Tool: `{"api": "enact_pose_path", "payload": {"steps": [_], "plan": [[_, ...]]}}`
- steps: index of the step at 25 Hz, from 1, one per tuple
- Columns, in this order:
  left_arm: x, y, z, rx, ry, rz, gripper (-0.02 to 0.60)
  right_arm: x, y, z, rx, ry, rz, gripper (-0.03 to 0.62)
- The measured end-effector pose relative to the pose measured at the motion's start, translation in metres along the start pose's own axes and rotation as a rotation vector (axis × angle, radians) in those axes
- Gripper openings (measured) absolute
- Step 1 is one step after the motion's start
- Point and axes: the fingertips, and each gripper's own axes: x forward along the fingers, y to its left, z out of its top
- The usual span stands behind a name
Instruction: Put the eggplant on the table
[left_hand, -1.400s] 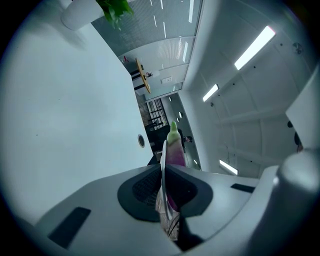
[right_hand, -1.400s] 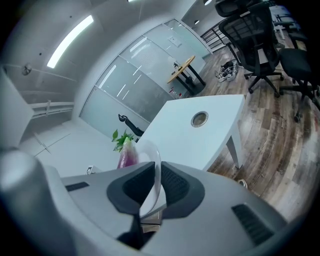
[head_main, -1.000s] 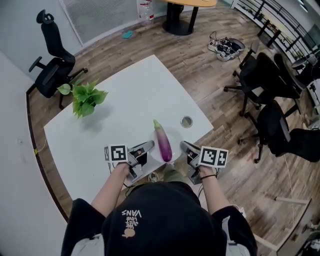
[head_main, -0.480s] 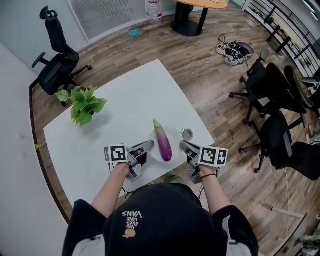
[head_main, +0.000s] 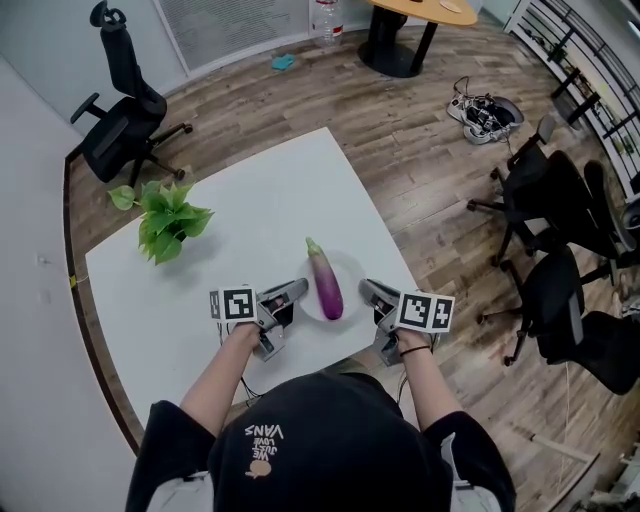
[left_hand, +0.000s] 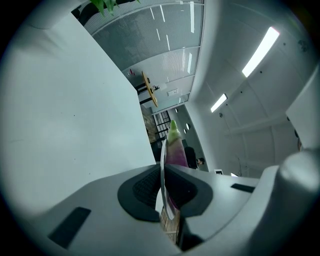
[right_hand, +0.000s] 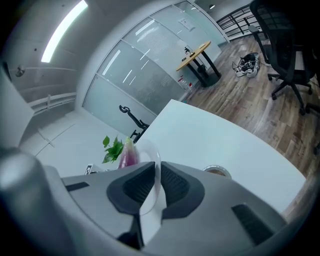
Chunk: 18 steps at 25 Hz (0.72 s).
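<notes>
Head view shows us the purple eggplant (head_main: 324, 283) lying on a white plate (head_main: 347, 283) over the near edge of the white table (head_main: 250, 210). Our left gripper (head_main: 296, 293) and right gripper (head_main: 368, 292) sit at the plate's two sides, and a potted plant (head_main: 165, 215) stands well apart. Left gripper view: our jaws pinch the plate's rim, the eggplant just beyond them. Right gripper view: those jaws likewise clamp the rim, with a small round cup (right_hand: 216, 171) on the table nearby.

Black cap (head_main: 320, 435) and top (head_main: 172, 452) are worn; the grey left gripper (head_main: 298, 290) and right gripper (head_main: 366, 290) bear marker cubes (head_main: 427, 311).
</notes>
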Motion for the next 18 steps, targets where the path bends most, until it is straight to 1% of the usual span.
{"api": "enact_pose_path", "payload": {"steps": [12, 18], "plan": [[0.029, 0.027, 0.030, -0.061, -0.051, 0.018, 0.029, 0.032, -0.031, 0.032, 0.000, 0.049, -0.008, 0.048], [0.038, 0.043, 0.038, -0.071, -0.062, 0.050, 0.029, 0.048, -0.045, 0.041, 0.000, 0.074, -0.004, 0.048]]}}
